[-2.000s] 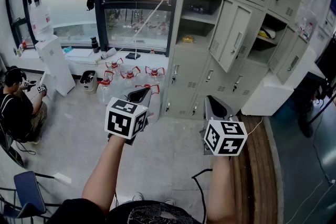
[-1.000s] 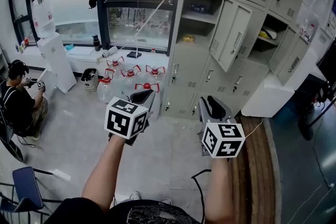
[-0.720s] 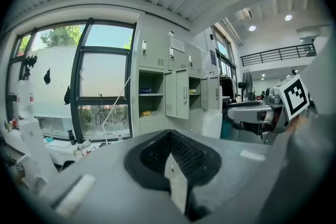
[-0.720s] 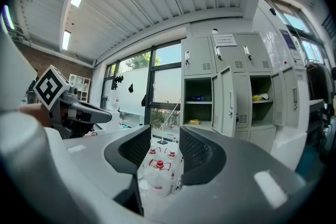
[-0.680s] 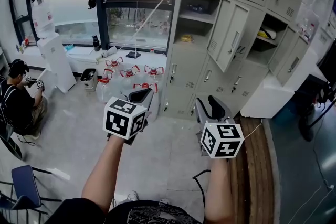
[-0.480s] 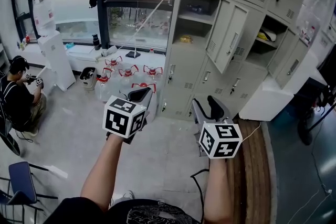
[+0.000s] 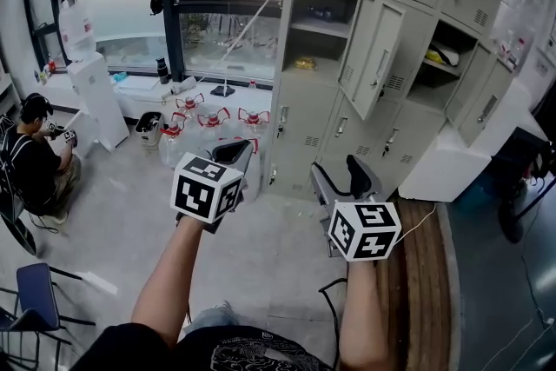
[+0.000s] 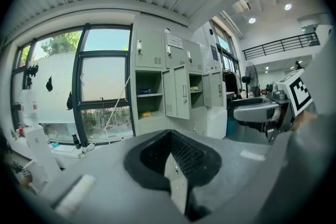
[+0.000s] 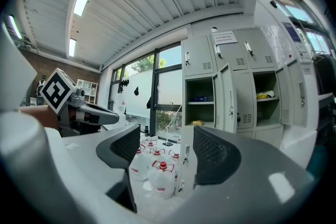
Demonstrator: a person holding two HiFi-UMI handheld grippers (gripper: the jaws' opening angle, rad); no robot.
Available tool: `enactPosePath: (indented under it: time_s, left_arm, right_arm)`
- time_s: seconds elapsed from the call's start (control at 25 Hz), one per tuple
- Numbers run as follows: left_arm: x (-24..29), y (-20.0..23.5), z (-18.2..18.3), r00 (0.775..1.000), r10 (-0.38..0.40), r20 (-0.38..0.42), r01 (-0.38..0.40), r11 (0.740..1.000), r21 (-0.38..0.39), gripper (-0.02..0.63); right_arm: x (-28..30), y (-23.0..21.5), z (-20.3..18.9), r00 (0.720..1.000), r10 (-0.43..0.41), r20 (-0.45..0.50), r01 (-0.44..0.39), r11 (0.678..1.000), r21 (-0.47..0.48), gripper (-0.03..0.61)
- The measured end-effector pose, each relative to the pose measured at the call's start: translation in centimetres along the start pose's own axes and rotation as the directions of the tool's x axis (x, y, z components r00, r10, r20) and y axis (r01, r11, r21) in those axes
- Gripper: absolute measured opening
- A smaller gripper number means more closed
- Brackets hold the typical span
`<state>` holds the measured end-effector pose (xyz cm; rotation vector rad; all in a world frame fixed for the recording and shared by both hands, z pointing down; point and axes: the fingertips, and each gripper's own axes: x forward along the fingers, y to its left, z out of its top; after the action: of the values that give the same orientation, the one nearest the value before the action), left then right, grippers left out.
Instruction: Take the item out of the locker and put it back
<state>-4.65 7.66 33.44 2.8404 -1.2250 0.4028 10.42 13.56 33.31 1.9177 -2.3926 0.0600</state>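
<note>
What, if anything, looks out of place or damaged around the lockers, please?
Nothing looks spilled or damaged. The only untidy detail is one grey metal locker door hanging half open in front of the bank.

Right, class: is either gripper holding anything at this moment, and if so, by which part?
Nothing is held. The left gripper has its jaws together on nothing; the right gripper has its jaws apart and empty.

Workshop, steel lockers (image 7: 382, 56), water jugs (image 7: 213, 122)

The grey locker (image 7: 306, 113) stands open — a small yellow item (image 7: 304, 62) lies inside (on its lower shelf).
</note>
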Motion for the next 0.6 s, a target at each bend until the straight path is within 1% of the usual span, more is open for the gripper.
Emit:
enactPosePath:
  time_s: [0.32, 0.44, 0.6]
  left_arm:
    - [1.9, 0.6, -0.2, 1.0, 0.003, -0.005, -0.003, 1.0, -0.003, 0.005]
    - [3.6, 1.1, -0.1, 1.0, -0.004, -0.004, 0.004, 1.0, 0.0, 0.005]
    - [6.5, 2.6, 0.3, 1.0, -0.016, 0.0, 0.016, 1.0, 0.007, 0.005]
  right_arm:
    - [1.4, -0.9, -0.4, 1.0, 0.005, 0.0, -0.005, 1.0, -0.011, 0.344]
    - [2.6, -1.7, -0.3, 1.0, 0.013, 0.001, -0.013, 1.0, 0.001, 0.344]
    - [5.4, -3.2, -0.4, 1.0, 0.002, -0.005, -0.002, 1.0, -0.001, 0.34]
